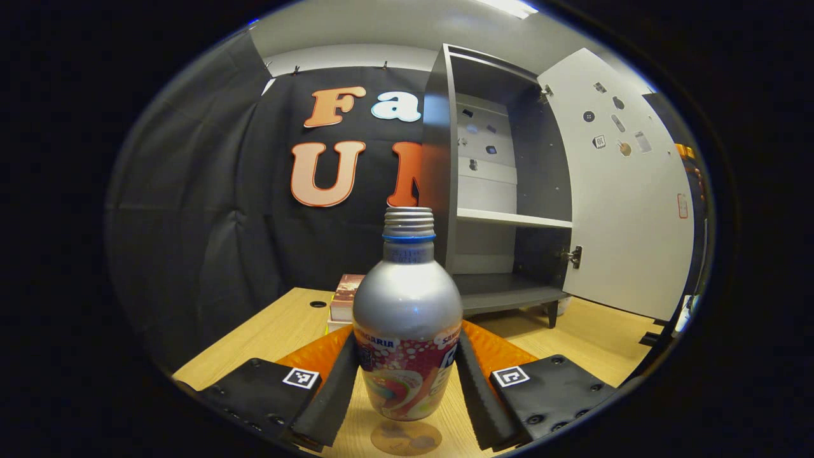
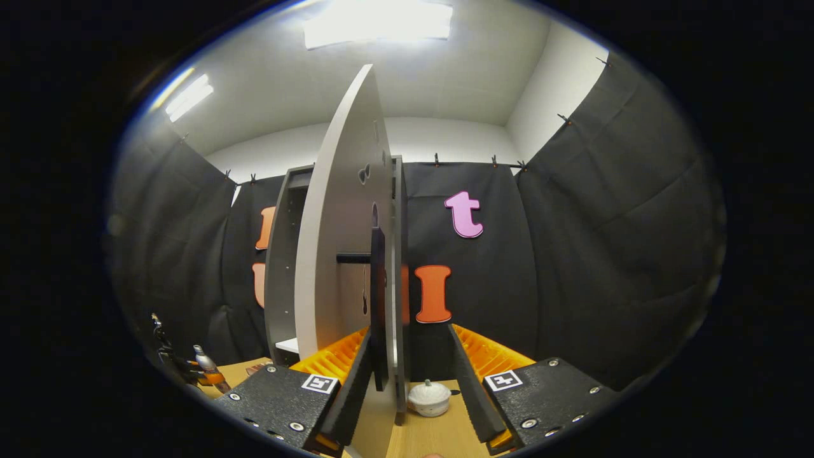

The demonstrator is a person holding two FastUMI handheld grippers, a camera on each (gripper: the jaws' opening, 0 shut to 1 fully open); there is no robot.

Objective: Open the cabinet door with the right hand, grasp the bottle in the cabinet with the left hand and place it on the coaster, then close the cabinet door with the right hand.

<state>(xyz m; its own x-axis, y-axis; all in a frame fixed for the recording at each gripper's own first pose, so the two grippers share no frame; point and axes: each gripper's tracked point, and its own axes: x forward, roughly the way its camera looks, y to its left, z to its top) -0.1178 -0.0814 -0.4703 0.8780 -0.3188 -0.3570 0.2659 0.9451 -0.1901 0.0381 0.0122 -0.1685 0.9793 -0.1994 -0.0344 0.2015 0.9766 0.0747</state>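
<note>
The silver bottle (image 1: 407,318) is standing upright with its threaded neck uncapped, a blue ring below the threads and a colourful printed band around its lower body. It is hovering just above the round brown coaster (image 1: 406,437) lying flat on the wooden table. Behind it, the dark grey cabinet (image 1: 502,191) is standing with its pale door (image 1: 620,191) swinging wide open, its shelves bare.

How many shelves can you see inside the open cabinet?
1. A single light shelf crosses the middle of the open cabinet, above its dark bottom board. Nothing stands on either. The door may hide some of the interior.
</note>
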